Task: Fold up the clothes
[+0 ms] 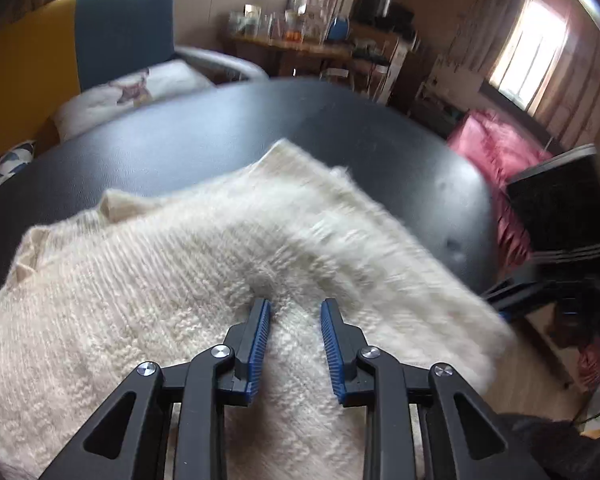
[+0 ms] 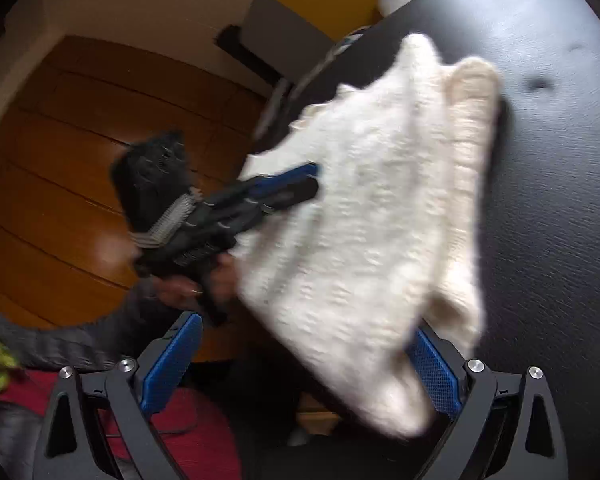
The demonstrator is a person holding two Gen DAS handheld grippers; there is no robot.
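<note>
**Cream knit on black table, partly folded**

I find the cream knitted sweater [image 1: 228,264] lying on the black table [image 1: 204,128], doubled over, one corner hanging past the near edge. The knit is fuzzy and ribbed; motion blur softens its edges. My left gripper [image 1: 295,308] rests on the fabric, jaws apart, nothing clamped. My right gripper [image 2: 304,344] stands wide apart, the overhanging corner between its fingers. No containers discernible.

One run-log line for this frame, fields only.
task: fold clothes | sweater: cream knit, on black table, overhanging edge | left gripper: open, over sweater | right gripper: open, at sweater edge
</note>
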